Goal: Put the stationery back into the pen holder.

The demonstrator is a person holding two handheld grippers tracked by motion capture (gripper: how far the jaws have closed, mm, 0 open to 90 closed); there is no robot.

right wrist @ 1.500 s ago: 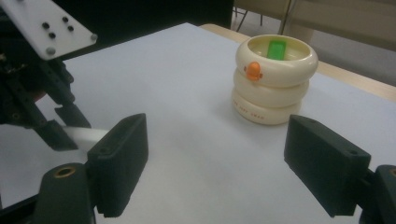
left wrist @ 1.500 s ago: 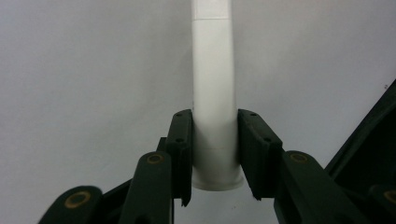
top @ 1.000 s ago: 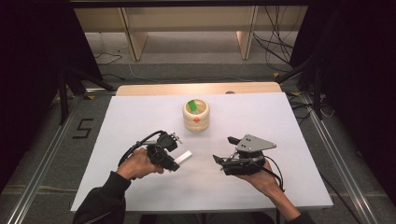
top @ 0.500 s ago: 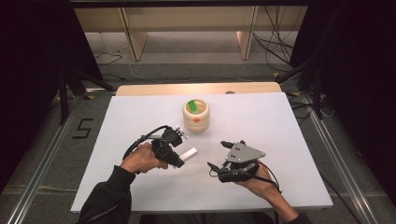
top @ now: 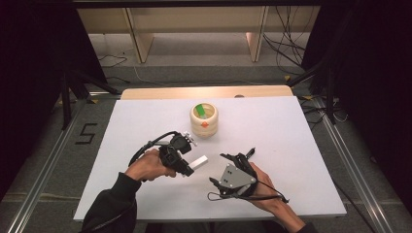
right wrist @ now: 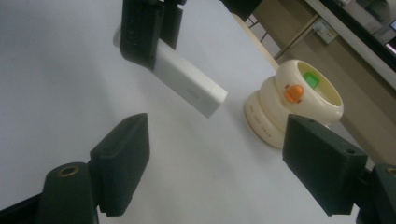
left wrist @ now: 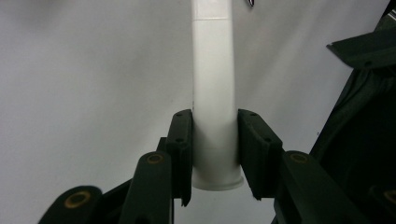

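The white rectangular table [top: 291,145] is seen to carry one standing item, a cream plastic waisted pot with a green block inside and an orange button on its side [top: 203,120], set near the middle toward the far edge and untouched.

The chief change concerns the right gripper [top: 232,162]. Against the frames a second and a half second earlier, it has been brought leftward and slightly down, from the right of the table toward the centre, and is now placed just beside the left gripper [top: 187,167]. Its jaws are spread wide with nothing between them (in its own view the pads flank open table).

The left gripper is found nearly unmoved. Its jaws are pinched on the lower end of a white plastic oblong stick with a seam near its far end [left wrist: 214,84], which is held clear of the table and pointed toward the right gripper.

The seamed free end [right wrist: 198,95] is presented ahead of the open right jaws. A cap pull or a handover is judged to be imminent; no contact has yet been made.
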